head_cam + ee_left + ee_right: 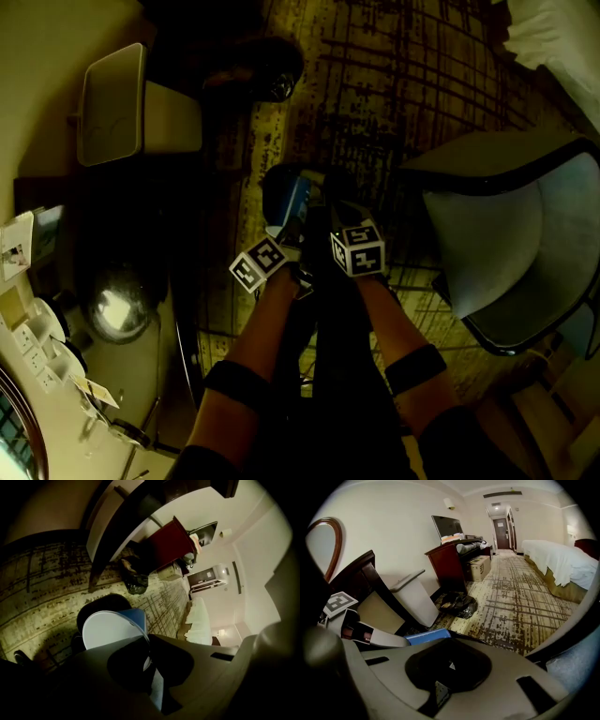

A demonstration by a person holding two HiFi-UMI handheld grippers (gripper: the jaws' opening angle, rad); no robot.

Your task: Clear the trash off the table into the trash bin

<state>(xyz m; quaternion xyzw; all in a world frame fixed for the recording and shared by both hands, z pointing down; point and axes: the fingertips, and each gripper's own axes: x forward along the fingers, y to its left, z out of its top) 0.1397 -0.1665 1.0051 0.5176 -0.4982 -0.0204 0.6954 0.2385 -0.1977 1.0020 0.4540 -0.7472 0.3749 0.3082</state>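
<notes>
Okay, I've got the left tongs [150, 667] clenched on the blue cup [112, 627]. Its thin wall runs straight down the slit between the jaws. The right tongs [440, 686] are clenched too, just beside the left pair. A pale sliver sits in their slit, and I cannot tell whether that is the cup's edge or nothing at all.

The cup hangs off the tip of the left tongs above the patterned carpet [394, 84], just ahead and to the left of the right tongs. The bin [412, 599] stands well apart, ahead and left of both pairs, with a black bag [457, 604] on the floor beyond it.

Handling, as I judge it: this looks like paper, so it should be very light and soft-walled, easy to crush and not fragile in any way that matters for trash. Pinching 1 wall near the rim, as the left tongs do, seems the right hold, since the rim is the stiffest part. It may swing or fold on that single pinch, so I'd go steady. It shouldn't be slippery.

Looks: blue on the outside, with 1 plain white rounded face turned toward the left tongs. From the right tongs I see only a flat blue strip with fine pale marks along 1 edge.
</notes>
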